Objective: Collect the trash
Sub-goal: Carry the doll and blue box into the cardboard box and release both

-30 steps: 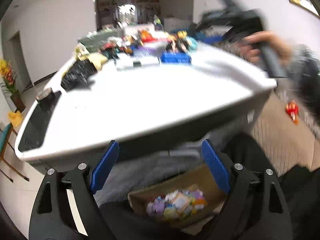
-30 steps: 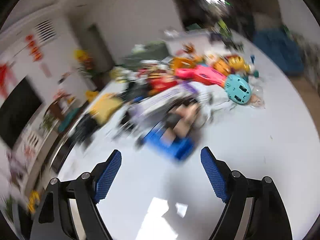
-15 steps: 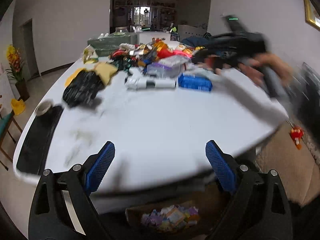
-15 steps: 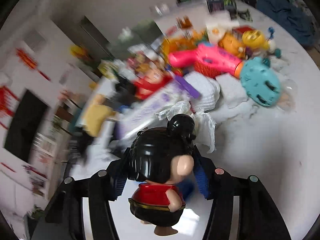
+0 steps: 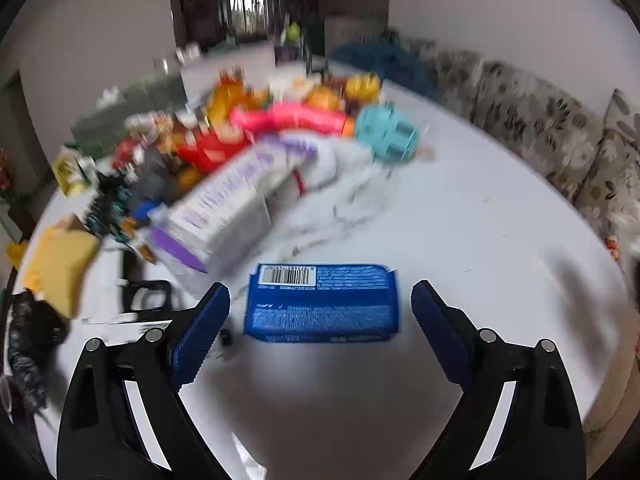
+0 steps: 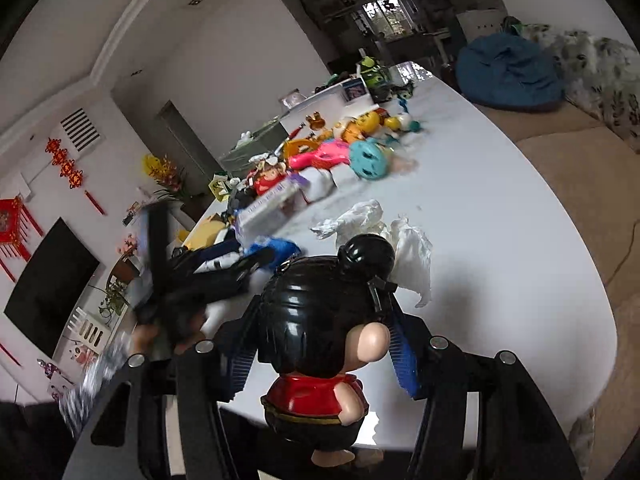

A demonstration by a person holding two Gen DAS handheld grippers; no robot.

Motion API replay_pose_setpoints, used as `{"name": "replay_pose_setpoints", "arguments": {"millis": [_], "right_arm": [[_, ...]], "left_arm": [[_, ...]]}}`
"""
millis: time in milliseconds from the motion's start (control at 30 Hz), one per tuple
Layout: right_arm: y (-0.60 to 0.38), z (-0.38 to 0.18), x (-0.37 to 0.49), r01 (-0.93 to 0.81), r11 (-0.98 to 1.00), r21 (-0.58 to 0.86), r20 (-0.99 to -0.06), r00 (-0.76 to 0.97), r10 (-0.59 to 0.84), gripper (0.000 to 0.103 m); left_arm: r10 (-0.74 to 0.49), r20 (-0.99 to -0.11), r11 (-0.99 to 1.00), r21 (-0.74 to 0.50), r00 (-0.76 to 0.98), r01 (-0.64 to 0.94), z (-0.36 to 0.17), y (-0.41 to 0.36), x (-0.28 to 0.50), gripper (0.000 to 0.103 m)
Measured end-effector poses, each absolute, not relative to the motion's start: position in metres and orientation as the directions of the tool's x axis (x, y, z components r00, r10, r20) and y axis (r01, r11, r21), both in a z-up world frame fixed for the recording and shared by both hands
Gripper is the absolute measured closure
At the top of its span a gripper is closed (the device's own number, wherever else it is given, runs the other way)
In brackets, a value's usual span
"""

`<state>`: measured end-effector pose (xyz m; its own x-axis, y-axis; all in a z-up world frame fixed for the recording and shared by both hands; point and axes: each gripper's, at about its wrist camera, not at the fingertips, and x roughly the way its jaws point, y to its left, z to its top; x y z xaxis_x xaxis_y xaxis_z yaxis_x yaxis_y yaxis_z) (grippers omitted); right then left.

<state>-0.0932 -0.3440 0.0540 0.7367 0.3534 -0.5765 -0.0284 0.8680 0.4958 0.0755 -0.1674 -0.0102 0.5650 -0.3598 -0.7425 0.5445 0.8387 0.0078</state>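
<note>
In the left wrist view my left gripper point(image 5: 320, 316) is open over the white table point(image 5: 480, 240), its blue pads either side of a flat blue packet point(image 5: 322, 304) with a barcode, lying on the table. In the right wrist view my right gripper point(image 6: 324, 348) is shut on a toy figure point(image 6: 324, 320) with black hair and a red top, held above the table's near edge. Crumpled white tissues point(image 6: 372, 224) lie on the table beyond the figure. The left gripper shows blurred at the left of that view point(image 6: 192, 276).
A blurred heap of toys and boxes fills the table's far left: a purple-white box point(image 5: 224, 208), a pink toy point(image 5: 288, 120), a teal round toy point(image 5: 384, 132), a yellow cloth point(image 5: 60, 264). A patterned sofa point(image 5: 540, 128) stands to the right.
My left gripper has risen from below the table edge and moved forward over the blue packet. My right gripper has closed on the toy figure and pulled it back toward the near edge.
</note>
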Motion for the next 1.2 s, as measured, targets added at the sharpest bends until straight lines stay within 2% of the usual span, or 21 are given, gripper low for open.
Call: {"name": "replay_pose_setpoints", "arguments": {"millis": [33,167,233,300,567,733,867,967,1200], "right_arm": [[-0.344,0.051,-0.095,-0.027,0.867,0.497,-0.576,0.737,0.353,0.046],[-0.337,0.038,-0.092,-0.045,0.855,0.517,-0.568,0.729,0.382,0.046],[-0.331,0.033,-0.089,-0.046,0.853,0.520,-0.570,0.725,0.387,0.047],[-0.322,0.031,-0.087,-0.056,0.865,0.498,-0.577,0.724,0.379,0.047],[-0.284,0.047,-0.096,-0.148,0.881,0.449,-0.560,0.722,0.407,0.047],[-0.249,0.068,-0.122,-0.269,0.865,0.423,-0.532,0.700,0.477,0.047],[-0.220,0.068,-0.143,-0.338,0.854,0.396,-0.555,0.652,0.516,0.047],[-0.198,0.059,-0.158,-0.375,0.841,0.389,-0.587,0.603,0.540,0.047],[-0.151,-0.013,-0.171,-0.406,0.814,0.415,-0.718,0.403,0.567,0.047]], "left_arm": [[-0.366,-0.777,0.824,-0.014,0.512,0.567,-0.017,-0.172,0.083,0.012],[-0.331,-0.807,0.816,0.014,0.488,0.578,-0.026,-0.182,0.091,0.011],[-0.340,-0.801,0.821,0.002,0.492,0.571,-0.025,-0.178,0.090,0.022],[-0.328,-0.793,0.837,0.009,0.513,0.548,-0.021,-0.170,0.083,0.025],[-0.439,-0.645,0.849,-0.071,0.626,0.523,0.044,-0.092,-0.020,0.025],[-0.437,-0.600,0.845,-0.018,0.670,0.535,0.055,-0.042,-0.103,0.025],[-0.371,-0.606,0.858,0.065,0.703,0.509,0.038,-0.017,-0.144,0.025],[-0.380,-0.621,0.857,0.041,0.686,0.513,0.019,0.000,-0.164,0.025],[-0.340,-0.737,0.843,0.037,0.584,0.537,-0.054,0.017,-0.182,0.022]]}}
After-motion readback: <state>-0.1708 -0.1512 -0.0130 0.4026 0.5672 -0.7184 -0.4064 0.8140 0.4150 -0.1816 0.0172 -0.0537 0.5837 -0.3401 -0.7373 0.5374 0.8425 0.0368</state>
